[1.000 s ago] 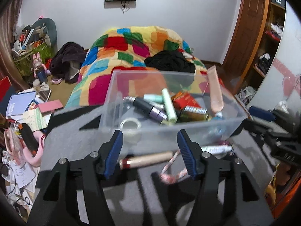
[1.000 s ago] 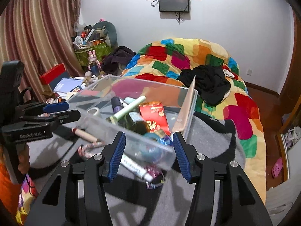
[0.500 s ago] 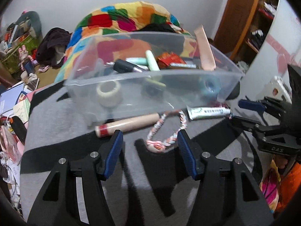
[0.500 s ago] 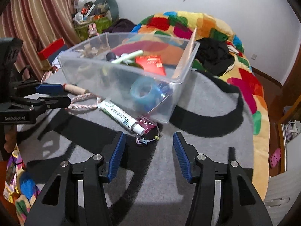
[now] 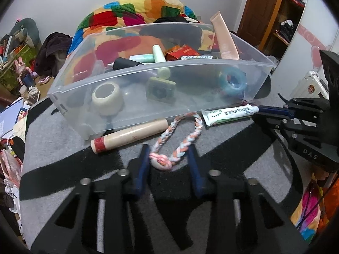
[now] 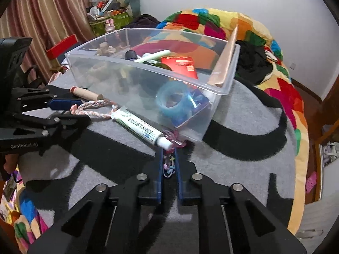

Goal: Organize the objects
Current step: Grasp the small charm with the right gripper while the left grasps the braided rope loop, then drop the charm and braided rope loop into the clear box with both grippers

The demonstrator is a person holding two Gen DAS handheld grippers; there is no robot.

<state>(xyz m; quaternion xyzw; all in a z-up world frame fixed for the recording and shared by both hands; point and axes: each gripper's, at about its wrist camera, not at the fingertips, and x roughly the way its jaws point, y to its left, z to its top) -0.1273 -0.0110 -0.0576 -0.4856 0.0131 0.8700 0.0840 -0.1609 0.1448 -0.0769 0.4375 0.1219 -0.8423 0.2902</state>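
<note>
We see a bedroom with a patchwork quilt [image 6: 281, 89] behind a grey-and-black mat [image 6: 243, 127], on which a clear plastic bin [image 5: 127, 105] stands. Half a second ago both claws hung spread above the mat; now both have come down and narrowed. The left gripper [image 5: 169, 160] has closed in around the knotted end of the braided cord [image 5: 180, 139], its blue fingers [image 5: 143, 165] on either side of the knot with a small gap showing on the right side, so it is not yet pressed tight. The right gripper [image 6: 168, 158] is pressed nearly together on a small beaded trinket [image 6: 169, 165] that lies just at the bin's near corner, beside the cap of the toothpaste tube [image 6: 139, 127].

Outside the bin, against its near wall, we count four things: one braided cord, one toothpaste tube, one trinket and one beige cylinder with a red end [image 5: 129, 137]. Inside we count two tape rolls, one white [image 5: 107, 98] and one blue [image 5: 233, 80], one red box [image 6: 182, 65], one pale green tube [image 5: 161, 61] and one peach tube [image 5: 224, 40] leaning on the far rim. Other items lie beneath, too jumbled for us to count.
</note>
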